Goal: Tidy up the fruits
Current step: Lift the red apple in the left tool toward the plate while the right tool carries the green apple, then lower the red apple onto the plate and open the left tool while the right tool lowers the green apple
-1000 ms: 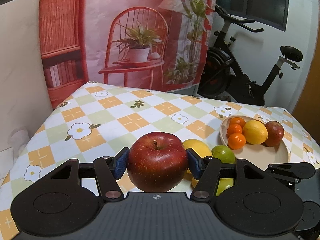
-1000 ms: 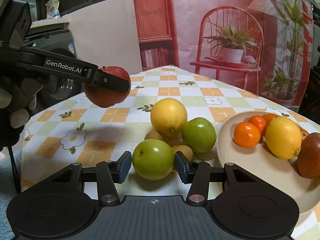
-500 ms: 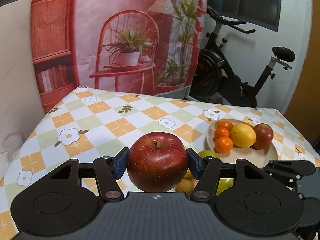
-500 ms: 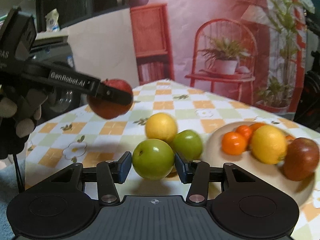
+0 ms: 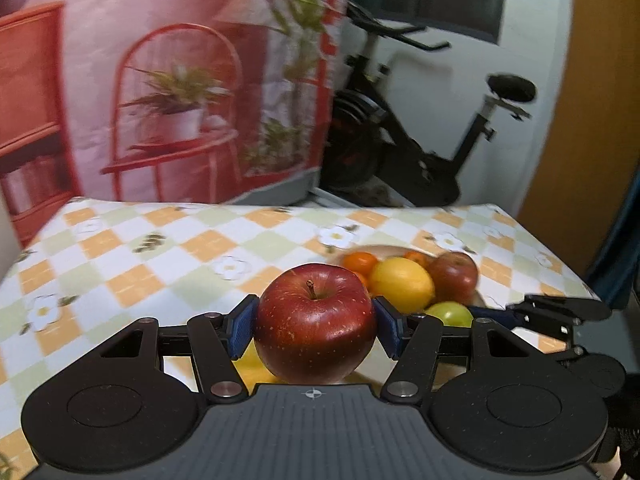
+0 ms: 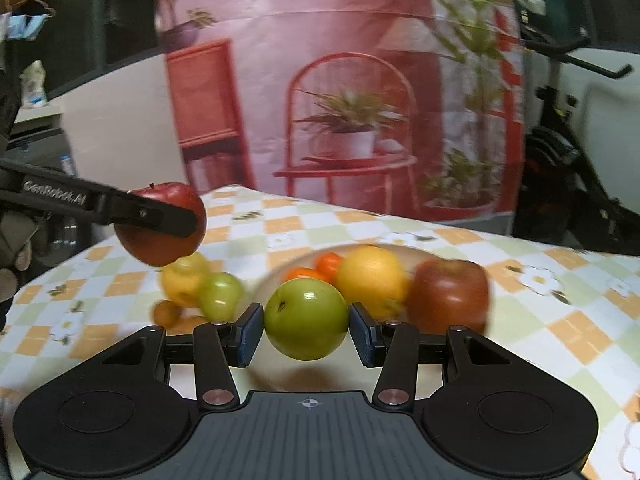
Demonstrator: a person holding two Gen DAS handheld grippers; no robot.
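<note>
My left tongs (image 5: 315, 322) are clamped on one large, glossy dark-red apple (image 5: 315, 322), stem up, their blue pads pressing its two sides, and it hangs clear above the worktop (image 5: 168, 256), a surface covered in a cloth of orange, pale-green and white checks with white flowers. My right tongs (image 6: 306, 326) are clamped on one round green apple (image 6: 306, 320), also lifted off the cloth, just in front of the beige round plate (image 6: 276, 276). On that plate I count one big yellow lemon (image 6: 370, 276), one dull red-brown apple (image 6: 450, 294) just right of it, and at least two small orange mandarins (image 6: 328, 262) behind; blur keeps me from counting them more surely. Left of the plate, on the cloth, lie one more yellow lemon (image 6: 182, 282) and one more green apple (image 6: 220, 294), touching each other, with two small brownish round fruits (image 6: 166, 312) in front of them. From the right view my left tongs and their red apple hang above this loose group. Behind the worktop hangs a pink printed backdrop (image 5: 180, 80), and one black exercise bike (image 5: 400, 152) stands to its right.
</note>
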